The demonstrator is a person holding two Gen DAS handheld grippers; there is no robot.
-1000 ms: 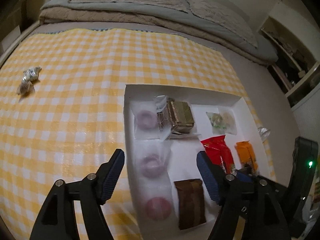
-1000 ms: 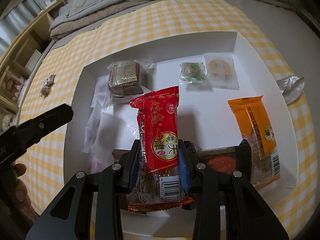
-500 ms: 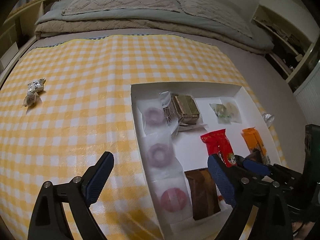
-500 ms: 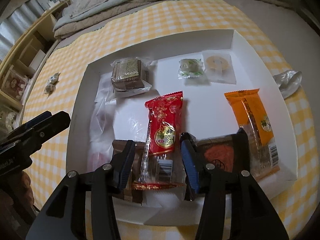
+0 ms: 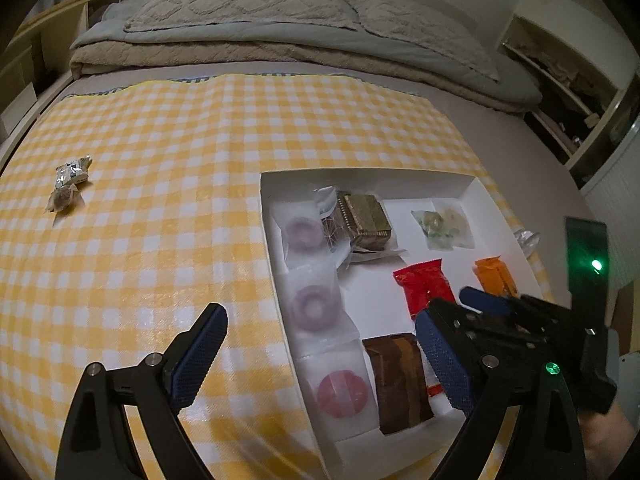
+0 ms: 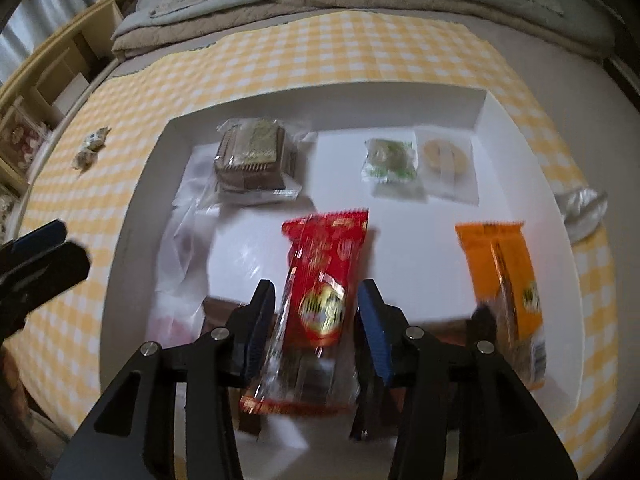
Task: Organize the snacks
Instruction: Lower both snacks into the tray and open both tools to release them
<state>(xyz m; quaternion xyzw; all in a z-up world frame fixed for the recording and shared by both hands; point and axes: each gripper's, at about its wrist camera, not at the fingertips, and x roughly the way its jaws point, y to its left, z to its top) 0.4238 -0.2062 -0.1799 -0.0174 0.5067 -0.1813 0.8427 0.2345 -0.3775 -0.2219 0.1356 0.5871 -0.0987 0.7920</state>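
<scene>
A white box (image 6: 400, 98) (image 5: 360, 172) lies on a yellow checked cloth (image 5: 160, 200) and holds several snacks. A red snack packet (image 6: 324, 280) (image 5: 424, 284) lies in the box between the open jaws of my right gripper (image 6: 316, 320); the jaws stand apart from it. An orange packet (image 6: 504, 272), a gold cake pack (image 6: 252, 152), two small cookie packs (image 6: 390, 160) and a brown bar (image 5: 400, 380) also lie inside. My left gripper (image 5: 320, 356) is open and empty above the box's left wall.
Two small wrapped candies (image 5: 68, 184) lie on the cloth at far left. A crumpled silver wrapper (image 6: 580, 208) lies right of the box. Folded blankets (image 5: 280, 40) lie beyond the cloth. Wooden shelves (image 6: 48, 80) stand at left.
My right gripper opened and let go of the red packet, which now lies in the box. The left gripper drew back and up, so more of the cloth shows.
</scene>
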